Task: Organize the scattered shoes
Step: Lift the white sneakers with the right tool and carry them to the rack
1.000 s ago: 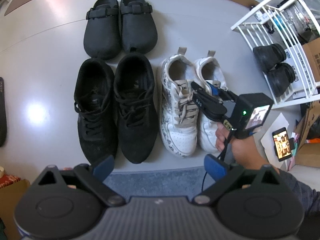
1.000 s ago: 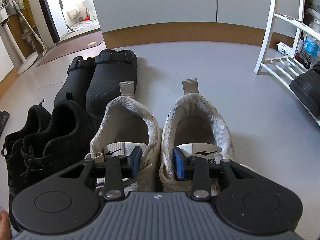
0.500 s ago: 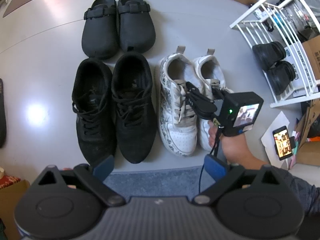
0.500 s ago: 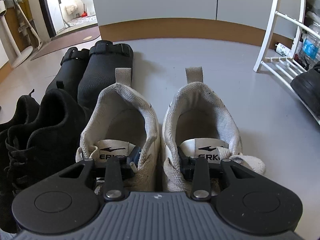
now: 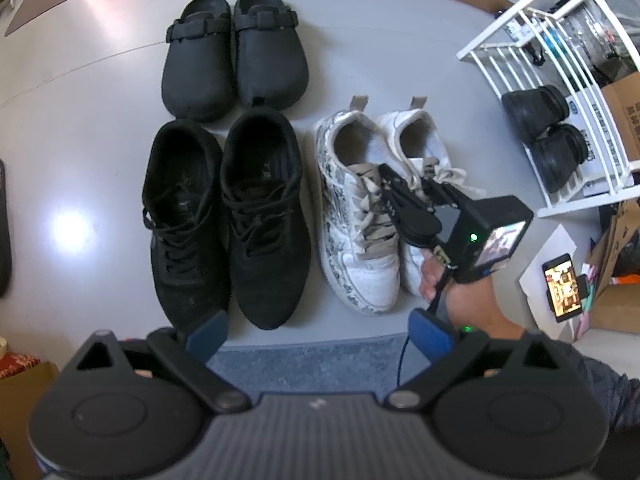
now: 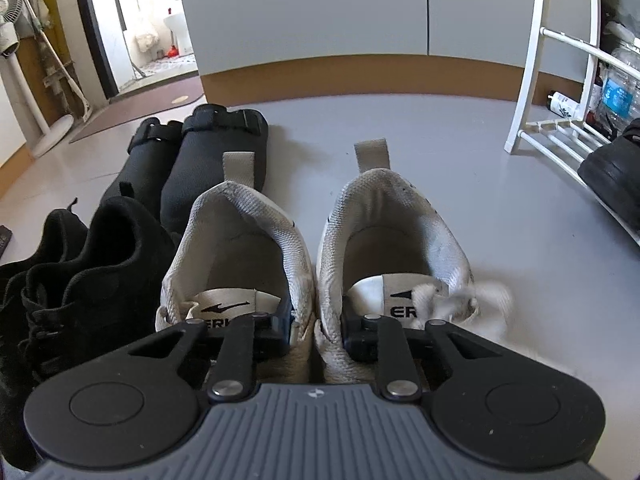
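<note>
Shoes fill most of our view, and we judge the sorting close to done: the black clogs (image 5: 234, 54) sit side by side at the far end of the floor, the black sneakers (image 5: 226, 216) stand paired just in front of them, and the white sneakers (image 5: 376, 204) stand together to their right, heels pointing away from us. What we have in hand is this last pair. Our right gripper (image 6: 316, 330) reaches down with one finger inside each white shoe, and its jaws are closing, drawing the two inner collar walls together between the pads. We read this as squeezing the pair tight or taking hold to carry both at once, and we cannot tell which. Our left gripper (image 5: 316, 328) hangs high over the scene, spread wide and holding nothing. One loose lace (image 5: 452, 176) flops out to the right of the right-hand white shoe. If the shoes belong on the white rack (image 5: 516, 60) at the right, where another dark pair (image 5: 548, 128) already rests, then all three floor pairs are still to go; if lining them up is enough, little remains. The floor (image 5: 80, 140) is smooth, pale grey and glossy, with a blue mat (image 5: 312, 360) at the near edge. A phone (image 5: 562, 286) lies on paper by cardboard boxes (image 5: 622, 120), and a doorway (image 6: 148, 28) opens beyond the grey cabinets (image 6: 360, 12).
</note>
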A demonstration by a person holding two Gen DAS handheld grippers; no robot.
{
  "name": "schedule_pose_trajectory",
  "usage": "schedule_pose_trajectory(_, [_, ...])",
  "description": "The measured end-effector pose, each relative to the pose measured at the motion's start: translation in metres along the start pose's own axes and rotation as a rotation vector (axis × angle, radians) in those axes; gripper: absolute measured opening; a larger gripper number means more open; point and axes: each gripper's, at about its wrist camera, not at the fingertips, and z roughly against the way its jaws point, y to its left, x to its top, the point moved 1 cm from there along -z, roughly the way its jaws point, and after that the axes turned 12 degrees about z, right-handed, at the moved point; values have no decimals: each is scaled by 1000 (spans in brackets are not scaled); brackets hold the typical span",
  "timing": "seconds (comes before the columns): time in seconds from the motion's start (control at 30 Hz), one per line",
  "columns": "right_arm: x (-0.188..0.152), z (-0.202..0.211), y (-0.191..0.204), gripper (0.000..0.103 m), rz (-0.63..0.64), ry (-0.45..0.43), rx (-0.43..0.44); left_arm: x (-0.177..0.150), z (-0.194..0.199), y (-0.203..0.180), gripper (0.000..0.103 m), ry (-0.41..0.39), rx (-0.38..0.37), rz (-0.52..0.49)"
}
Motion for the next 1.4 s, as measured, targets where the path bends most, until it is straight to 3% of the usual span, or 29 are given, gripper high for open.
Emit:
schedule_pose_trajectory(0.27, [18, 18, -20, 23, -37, -80, -27, 2, -1, -2, 98, -6, 5, 1])
schedule_pose_trajectory(0.67, [49, 39, -76, 22, -143, -192, -186, 0, 8, -4, 98, -59, 9, -7])
schedule_pose_trajectory(0.9, [78, 70, -107, 22, -146, -259, -297, 4, 22, -7, 98, -96, -47, 19])
schedule_pose_trajectory(1.17, [106, 104, -133, 22, -210, -263, -393, 2, 35, -10, 98, -133, -76, 31])
schedule_pose_trajectory(1.4, [128, 132, -156, 22, -265, -276, -471, -3, 41, -23, 98, -163, -65, -31])
